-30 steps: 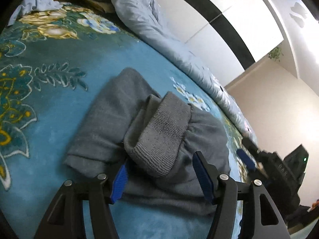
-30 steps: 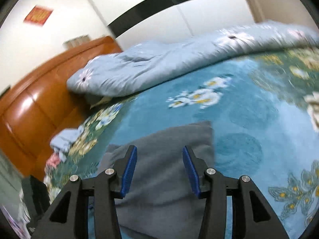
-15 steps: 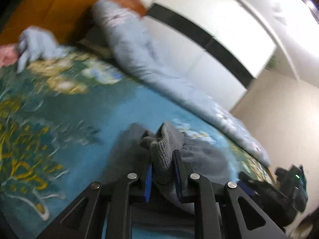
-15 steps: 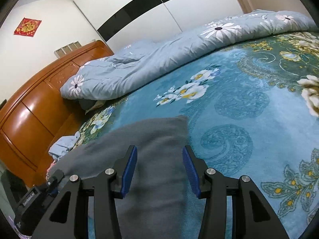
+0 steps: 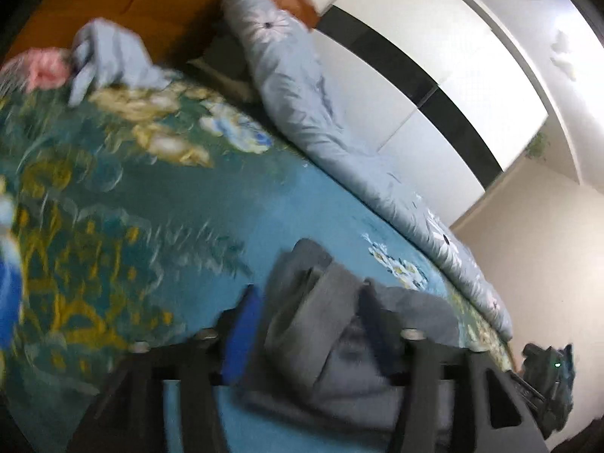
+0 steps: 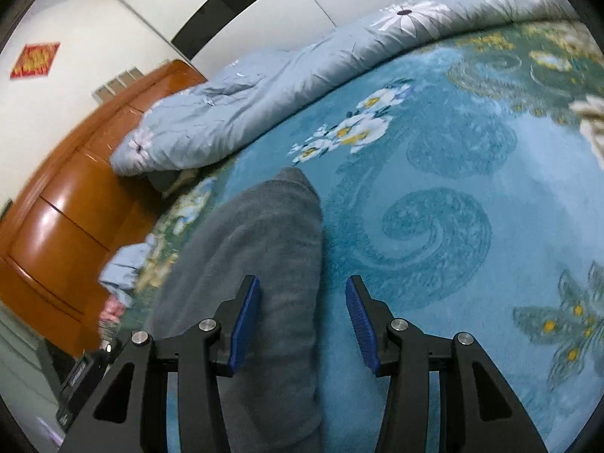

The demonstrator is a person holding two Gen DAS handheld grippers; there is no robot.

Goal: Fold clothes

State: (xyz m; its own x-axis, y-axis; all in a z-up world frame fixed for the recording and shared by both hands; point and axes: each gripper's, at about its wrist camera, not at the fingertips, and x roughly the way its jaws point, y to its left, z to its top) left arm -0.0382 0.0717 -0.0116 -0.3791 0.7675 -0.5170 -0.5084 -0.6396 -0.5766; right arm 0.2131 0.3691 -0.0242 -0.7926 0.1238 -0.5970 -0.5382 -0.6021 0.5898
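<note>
my left claw (image 5: 309, 324) is spread wide around the bunched-up cuff of the grey sweater (image 5: 339, 332) lying on the blue floral blanket (image 5: 113, 226), while my right claw (image 6: 302, 321) hovers open over its edge, probably to pin it.

Home bedroom. Bed spread with teal floral blanket (image 6: 434, 196); rumpled pale-blue daisy duvet (image 6: 264, 102) along far side; glossy wooden headboard (image 6: 64, 211); white-and-black wardrobe doors (image 5: 407, 87); red wall decoration (image 6: 34, 59).
</note>
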